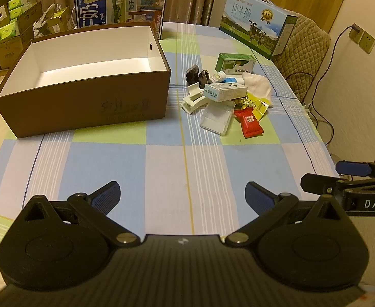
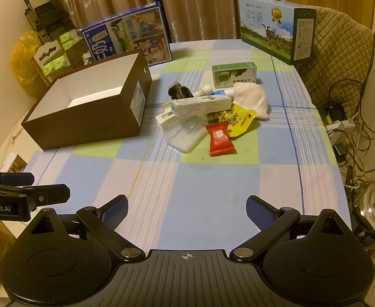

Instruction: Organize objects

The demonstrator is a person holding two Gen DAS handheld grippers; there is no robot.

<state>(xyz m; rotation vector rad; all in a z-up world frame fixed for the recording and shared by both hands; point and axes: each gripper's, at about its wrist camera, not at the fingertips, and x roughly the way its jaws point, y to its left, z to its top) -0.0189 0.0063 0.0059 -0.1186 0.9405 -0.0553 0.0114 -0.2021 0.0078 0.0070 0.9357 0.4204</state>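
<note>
The left gripper (image 1: pixel 182 194) hangs low over the near part of the checked tablecloth (image 1: pixel 162 168), its blue-padded fingers spread wide with nothing between them. The right gripper (image 2: pixel 187 206) sits just beside it at the same height, likewise wide and empty; each shows at the edge of the other's view.

Further back on the left side of the table stands an open brown cardboard box (image 1: pixel 90 102) with a white, bare interior. To its right, a little apart from it, lies a loose pile of small items: a white hair claw clip (image 1: pixel 194 101), a clear plastic case (image 1: pixel 217 119), a red snack packet (image 1: pixel 250 122) nearest the grippers, a yellow sachet (image 2: pixel 240 122), a long white-and-blue medicine carton (image 1: pixel 224 90) resting on top of the others, a white cloth pouch (image 2: pixel 250 99), a small white bottle (image 1: pixel 218 76), a dark hair clip (image 1: pixel 197 75), and a green-and-white carton (image 1: pixel 235 62) behind them.

Two large milk cartons stand at the far edge: a blue one (image 1: pixel 121 2) behind the box and a pale one with a cow picture (image 1: pixel 258 24) at the right corner.
</note>
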